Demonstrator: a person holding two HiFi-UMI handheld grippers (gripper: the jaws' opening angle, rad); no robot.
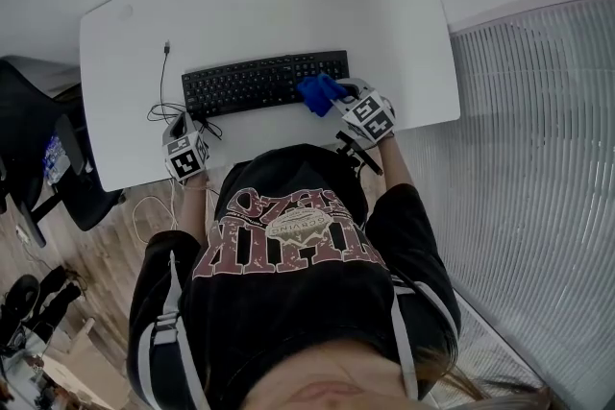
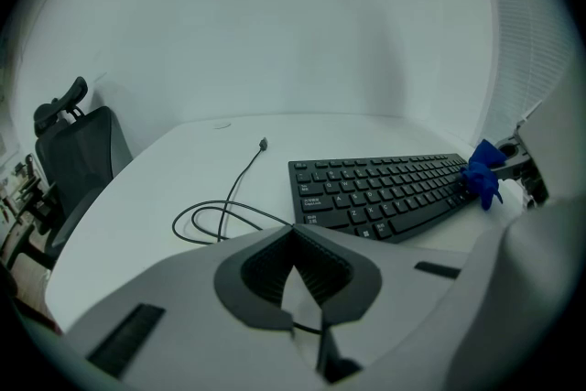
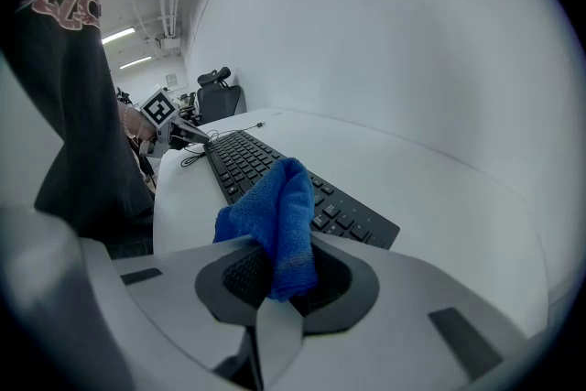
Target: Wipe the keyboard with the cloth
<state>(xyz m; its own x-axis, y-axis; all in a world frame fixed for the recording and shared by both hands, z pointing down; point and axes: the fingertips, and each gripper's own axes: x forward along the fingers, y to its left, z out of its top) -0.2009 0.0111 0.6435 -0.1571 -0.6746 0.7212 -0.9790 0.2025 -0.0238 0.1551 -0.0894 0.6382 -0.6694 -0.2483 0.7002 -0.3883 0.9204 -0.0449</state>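
A black keyboard (image 1: 264,82) lies across the middle of the white table (image 1: 288,5). My right gripper (image 1: 344,99) is shut on a crumpled blue cloth (image 1: 319,93), which rests on the keyboard's right end. In the right gripper view the cloth (image 3: 275,215) bulges up from between the jaws, above the keys (image 3: 247,160). My left gripper (image 1: 183,126) hovers at the table's front edge, left of the keyboard (image 2: 385,188), shut with nothing in it. The left gripper view shows its jaw tips (image 2: 293,233) touching over the loose black cable (image 2: 220,215).
The keyboard's cable (image 1: 163,106) loops on the table beside my left gripper. A black office chair (image 1: 48,158) stands left of the table. A ribbed pale surface (image 1: 538,158) runs along the right. The person's torso presses against the table's front edge.
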